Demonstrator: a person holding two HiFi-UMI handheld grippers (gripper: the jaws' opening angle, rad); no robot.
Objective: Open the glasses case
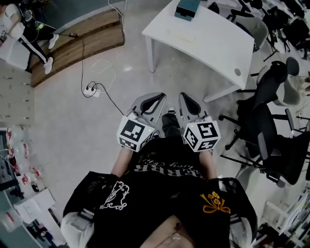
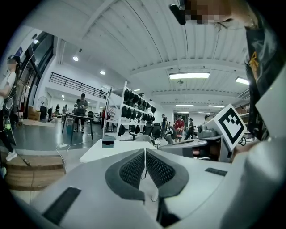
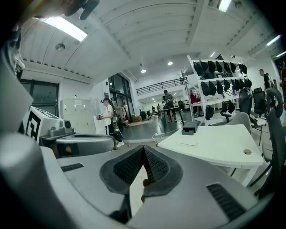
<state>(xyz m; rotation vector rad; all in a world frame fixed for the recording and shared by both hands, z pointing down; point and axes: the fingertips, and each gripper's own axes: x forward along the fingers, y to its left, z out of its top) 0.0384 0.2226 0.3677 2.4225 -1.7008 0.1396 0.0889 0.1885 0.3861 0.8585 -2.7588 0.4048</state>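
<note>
A teal glasses case (image 1: pixel 187 8) lies on the far end of the white table (image 1: pixel 208 43), well beyond both grippers. It also shows small in the left gripper view as the case (image 2: pixel 107 143) and in the right gripper view as the case (image 3: pixel 191 128). My left gripper (image 1: pixel 156 97) and right gripper (image 1: pixel 186 97) are held side by side close to the person's body, over the floor and pointing toward the table. Both are shut with nothing between the pads: left gripper (image 2: pixel 145 151), right gripper (image 3: pixel 143 148).
Black office chairs (image 1: pixel 271 121) crowd the right side. A power strip (image 1: pixel 92 90) with cables lies on the floor at the left. A wooden platform (image 1: pixel 72 41) runs along the upper left, with a person (image 1: pixel 24 29) beside it. Shelves of bags (image 3: pixel 219 85) stand behind the table.
</note>
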